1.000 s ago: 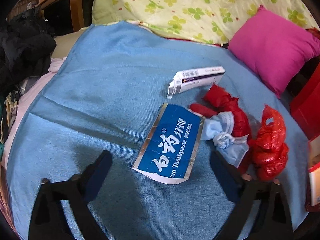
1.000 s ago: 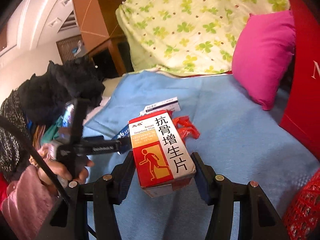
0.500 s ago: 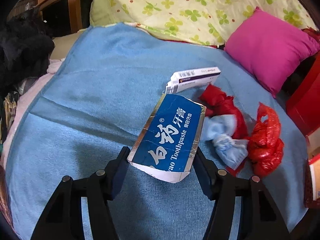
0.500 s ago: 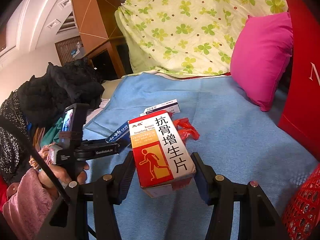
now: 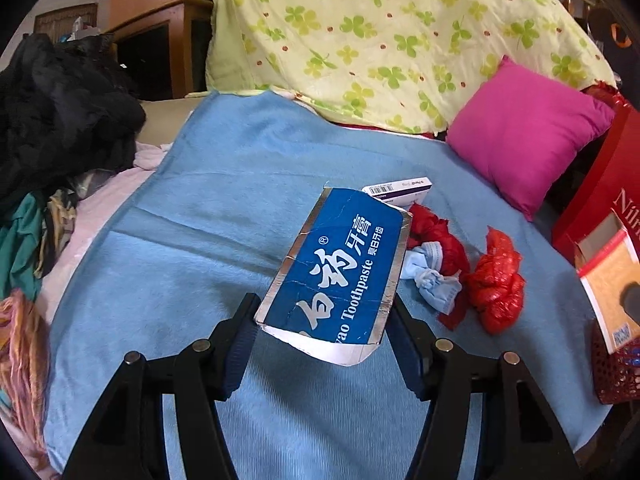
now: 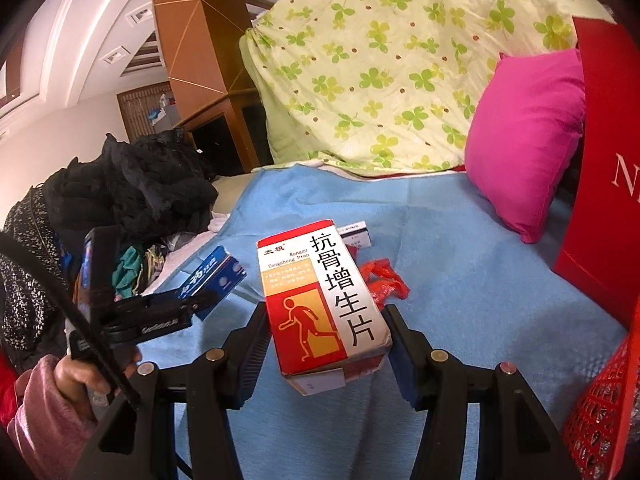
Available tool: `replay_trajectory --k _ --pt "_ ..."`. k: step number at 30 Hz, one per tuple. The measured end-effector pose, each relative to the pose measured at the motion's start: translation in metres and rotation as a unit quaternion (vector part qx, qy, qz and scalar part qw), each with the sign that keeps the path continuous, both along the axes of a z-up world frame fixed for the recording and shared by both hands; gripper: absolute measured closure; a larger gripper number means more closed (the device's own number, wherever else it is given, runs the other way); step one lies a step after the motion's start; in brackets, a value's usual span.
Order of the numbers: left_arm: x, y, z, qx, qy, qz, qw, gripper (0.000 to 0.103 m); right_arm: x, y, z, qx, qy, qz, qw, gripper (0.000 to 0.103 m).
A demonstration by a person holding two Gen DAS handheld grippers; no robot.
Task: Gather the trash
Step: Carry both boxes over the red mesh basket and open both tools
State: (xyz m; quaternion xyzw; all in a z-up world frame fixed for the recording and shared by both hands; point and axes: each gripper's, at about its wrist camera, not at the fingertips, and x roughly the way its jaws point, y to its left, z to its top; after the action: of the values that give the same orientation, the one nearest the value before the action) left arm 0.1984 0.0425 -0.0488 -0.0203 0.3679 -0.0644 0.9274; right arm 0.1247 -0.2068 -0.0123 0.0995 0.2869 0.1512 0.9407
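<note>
clamping a flattened blue toothpaste box (image 5: 344, 268), the left gripper (image 5: 320, 344) with both pads pressed against the box's silver edges, box lifted clear of the blue blanket (image 5: 224, 216) and tilted up and away. far left: a heap of dark clothes (image 5: 60, 120) beside the blanket. just beyond the blue box, lying on the blanket: a small white carton (image 5: 404, 192), partly hidden by the box's far end. right of that: crumpled red wrappers (image 5: 436, 236), a balled pale-blue face mask (image 5: 432, 276) touching them, then a scrunched red plastic bag (image 5: 496, 280) just beside. behind: a magenta pillow (image 5: 528, 136) against a clover-print quilt (image 5: 400, 40). far right edge: a red mesh basket (image 5: 616, 372), only a corner in view.

from the right wrist view, far left: a hand (image 6: 80, 372) in a pink sleeve gripping the left gripper's handle, the blue box end-on in its jaws. centre: the right gripper (image 6: 324, 348) pinching a red-and-white medicine box (image 6: 324, 300) between both pads, raised above the blanket. behind it, on the blanket: the white carton and a scrap of red plastic. right: a red paper bag (image 6: 604, 180) standing by the pillow, the red basket at the lower corner.
</note>
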Motion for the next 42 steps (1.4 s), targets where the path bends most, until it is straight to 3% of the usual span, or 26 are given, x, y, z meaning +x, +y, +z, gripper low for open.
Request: replay_trajectory --k 4,11,22,31,42 --pt "-0.022 -0.004 0.011 0.028 -0.016 0.011 0.9994 0.039 -0.009 0.003 0.007 0.0 -0.013 -0.001 1.0 0.045" --pt "-0.072 -0.018 0.032 0.031 -0.053 0.024 0.9978 0.039 -0.031 0.001 0.022 0.002 -0.039 -0.01 0.999 0.045" --pt "-0.127 -0.063 0.076 0.054 -0.102 -0.003 0.9934 0.039 -0.077 -0.026 0.047 0.027 -0.09 -0.036 0.995 0.045" --pt "-0.157 -0.095 0.11 0.068 -0.142 -0.028 0.9872 0.039 -0.12 -0.064 0.059 0.05 -0.131 -0.087 0.986 0.045" --pt "-0.179 -0.124 0.129 0.079 -0.164 -0.043 0.9824 0.039 -0.147 -0.107 0.062 0.081 -0.148 -0.128 0.977 0.045"
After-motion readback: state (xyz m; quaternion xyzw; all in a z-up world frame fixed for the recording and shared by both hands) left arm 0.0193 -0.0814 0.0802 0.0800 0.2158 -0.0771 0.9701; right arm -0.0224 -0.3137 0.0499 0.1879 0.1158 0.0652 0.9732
